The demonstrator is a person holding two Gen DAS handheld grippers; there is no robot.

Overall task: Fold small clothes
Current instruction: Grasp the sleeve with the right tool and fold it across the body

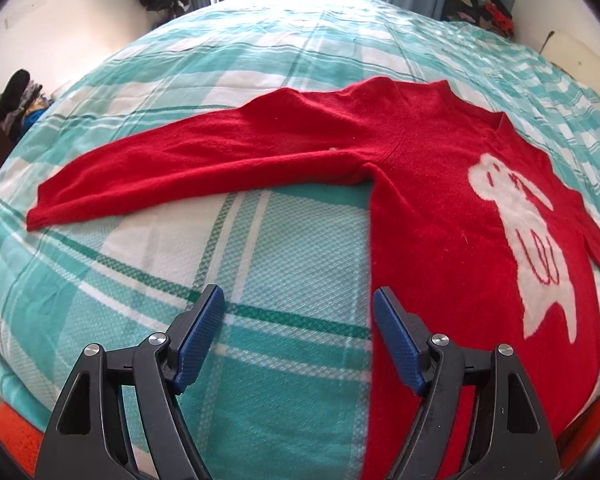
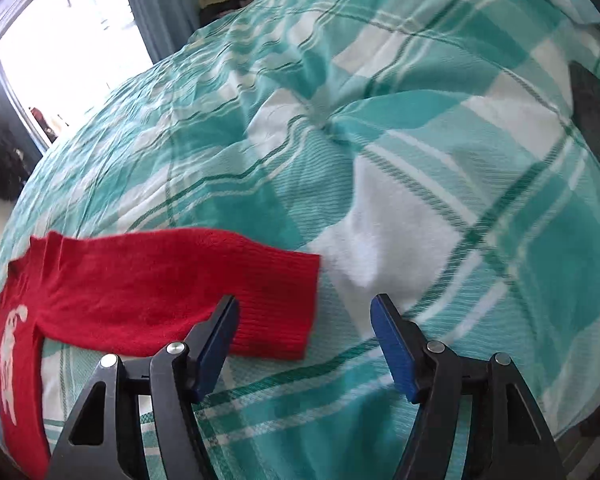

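Note:
A small red sweater [image 1: 440, 208] with a white rabbit figure [image 1: 532, 236] lies flat on the bed. In the left wrist view one sleeve [image 1: 172, 168] stretches out to the left. My left gripper [image 1: 298, 300] is open and empty above the bedspread, its right finger over the sweater's left side edge. In the right wrist view the other sleeve [image 2: 172, 292] reaches right and ends in a ribbed cuff [image 2: 276, 312]. My right gripper [image 2: 304, 308] is open and empty, just above that cuff, its left finger over the sleeve.
The bed is covered by a teal and white plaid bedspread [image 1: 260, 272], rumpled in the right wrist view [image 2: 340, 128]. Piles of clothes [image 1: 480, 8] sit by the curtains beyond the bed. A dark object [image 2: 596, 120] lies at the bed's right edge.

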